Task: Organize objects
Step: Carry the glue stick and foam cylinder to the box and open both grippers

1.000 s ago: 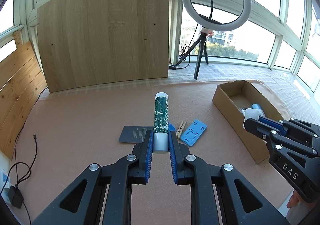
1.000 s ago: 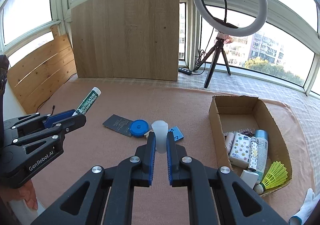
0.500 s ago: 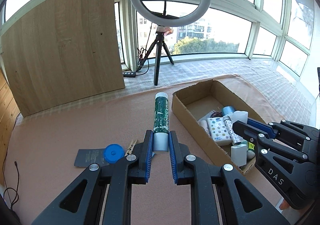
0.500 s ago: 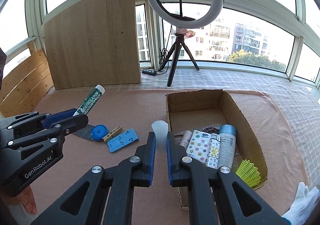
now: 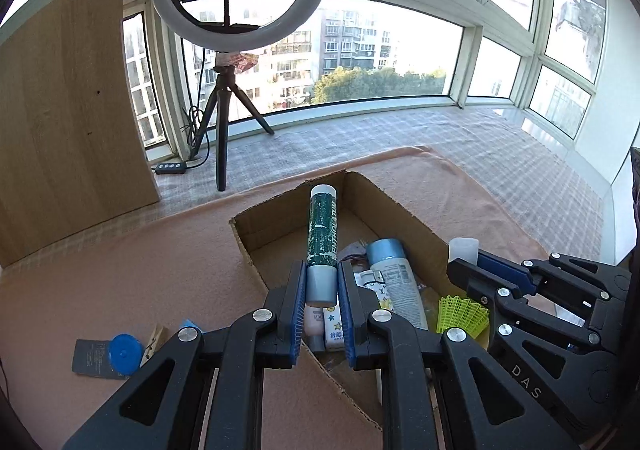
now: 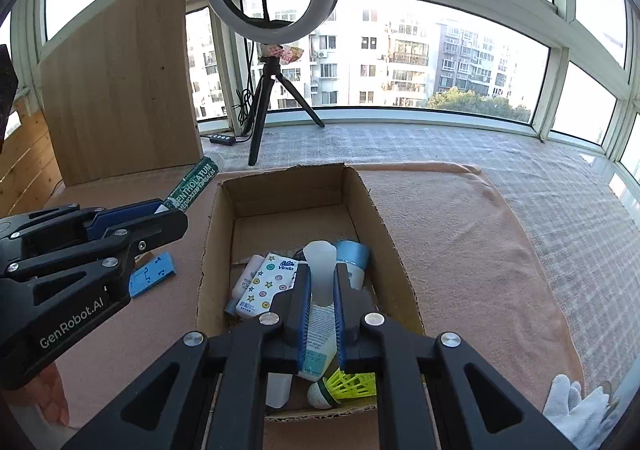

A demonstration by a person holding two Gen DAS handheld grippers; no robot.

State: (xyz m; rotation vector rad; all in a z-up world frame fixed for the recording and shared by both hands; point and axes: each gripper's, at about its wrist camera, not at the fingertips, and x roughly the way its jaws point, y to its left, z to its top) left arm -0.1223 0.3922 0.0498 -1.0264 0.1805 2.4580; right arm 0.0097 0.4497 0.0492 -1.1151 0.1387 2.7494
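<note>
Looking through my left wrist view, my left gripper [image 5: 322,286] pinches the green tube [image 5: 322,232] by its grey cap, held over the cardboard box [image 5: 404,215], and over in my right wrist view my right gripper [image 6: 321,286] clamps a translucent white bottle [image 6: 319,270] above the box's blue-capped bottle [image 6: 352,256] and tissue pack [image 6: 262,286]

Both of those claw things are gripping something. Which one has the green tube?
The left gripper: it clamps the dark green tube with white lettering. The right gripper holds a translucent white cap instead.
</note>
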